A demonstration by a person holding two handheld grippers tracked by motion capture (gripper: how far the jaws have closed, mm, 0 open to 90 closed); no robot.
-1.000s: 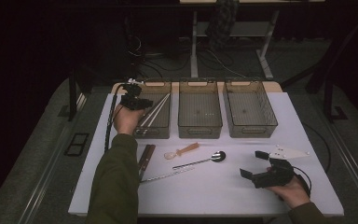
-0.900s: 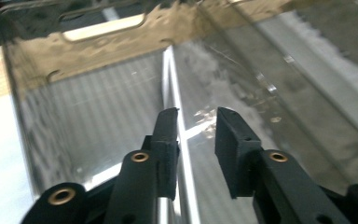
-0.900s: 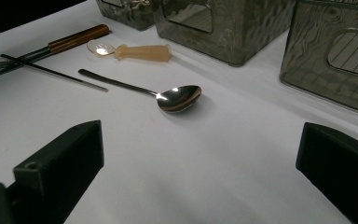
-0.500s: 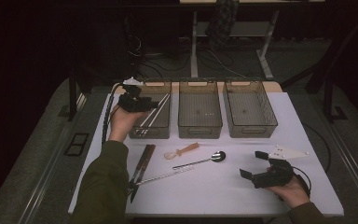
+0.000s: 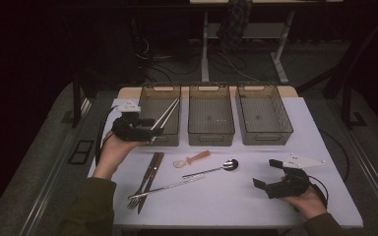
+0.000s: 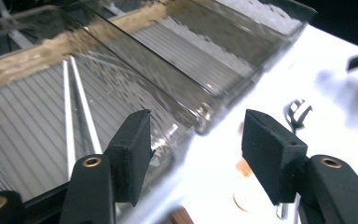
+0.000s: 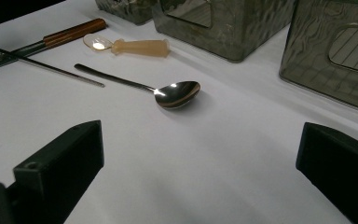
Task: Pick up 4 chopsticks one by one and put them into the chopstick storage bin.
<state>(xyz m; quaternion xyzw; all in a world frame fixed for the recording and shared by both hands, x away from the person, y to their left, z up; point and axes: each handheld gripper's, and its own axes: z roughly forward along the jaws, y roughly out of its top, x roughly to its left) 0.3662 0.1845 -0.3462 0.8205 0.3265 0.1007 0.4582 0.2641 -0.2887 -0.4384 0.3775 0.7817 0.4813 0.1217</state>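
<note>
Two metal chopsticks lie slanted in the left one of three clear bins. My left gripper hovers at that bin's near left corner. Its jaws have just been opening, and they stand open with nothing between them. Down at the table's near right, my right gripper rests low and wide open, holding nothing. It faces a metal spoon lying on the white table.
The middle bin and the right bin stand at the back. A small orange-handled spoon, a brown-handled knife, a fork and a thin metal rod lie on the table's left half.
My left gripper has drawn back from over the left bin toward the near side, and its jaws have spread. The chopsticks stay in the bin. The right gripper has not moved.
</note>
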